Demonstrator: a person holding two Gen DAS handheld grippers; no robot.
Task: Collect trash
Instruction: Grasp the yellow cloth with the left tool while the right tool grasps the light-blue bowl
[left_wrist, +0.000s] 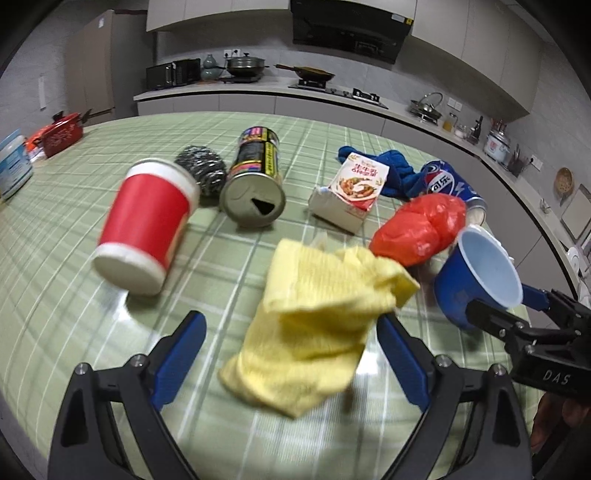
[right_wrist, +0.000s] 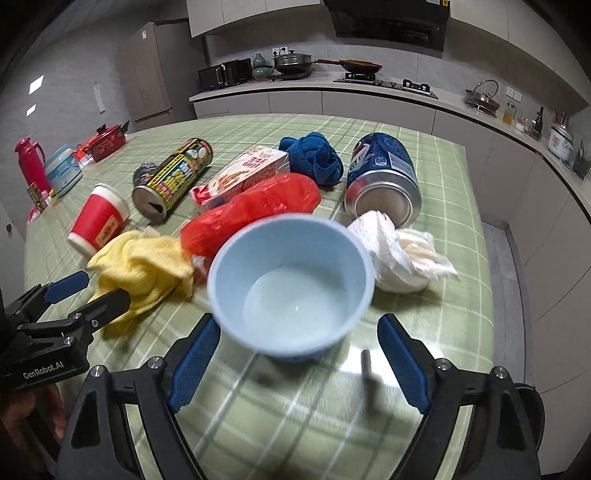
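I am working over a table spread with a pale green checked cloth (left_wrist: 229, 129) under a glossy clear cover, in a grey kitchen. Behind it runs a long white counter (right_wrist: 369, 92) carrying a black gas hob, a wok and a lidded pan beneath a black extractor hood (left_wrist: 351, 26).

My left gripper (left_wrist: 291, 332) stands wide, its blue fingers either side of a crumpled yellow cloth (left_wrist: 310, 325); whether the far finger touches the cloth I cannot tell. My right gripper (right_wrist: 299, 332) is also spread wide, with a blue plastic cup with a pale interior (right_wrist: 291, 280) tipped between its fingers, mouth toward the camera.

The trash lies in a loose cluster mid-table: a red paper cup with white rims (left_wrist: 147, 225) on its side, a black-and-yellow drink can (left_wrist: 255, 177) lying beside a steel-wool scourer (left_wrist: 201, 166), a small white carton with red print (left_wrist: 351, 192), a scrunched red plastic bag (left_wrist: 421, 229), a blue cola can (right_wrist: 384, 173) on its side, and wadded white tissue (right_wrist: 399, 254) just beside it. A dark blue rag (right_wrist: 314, 155) sits behind the carton.

At the table's far left edge stand a red pot (left_wrist: 61, 133) and a white tub (left_wrist: 13, 162).
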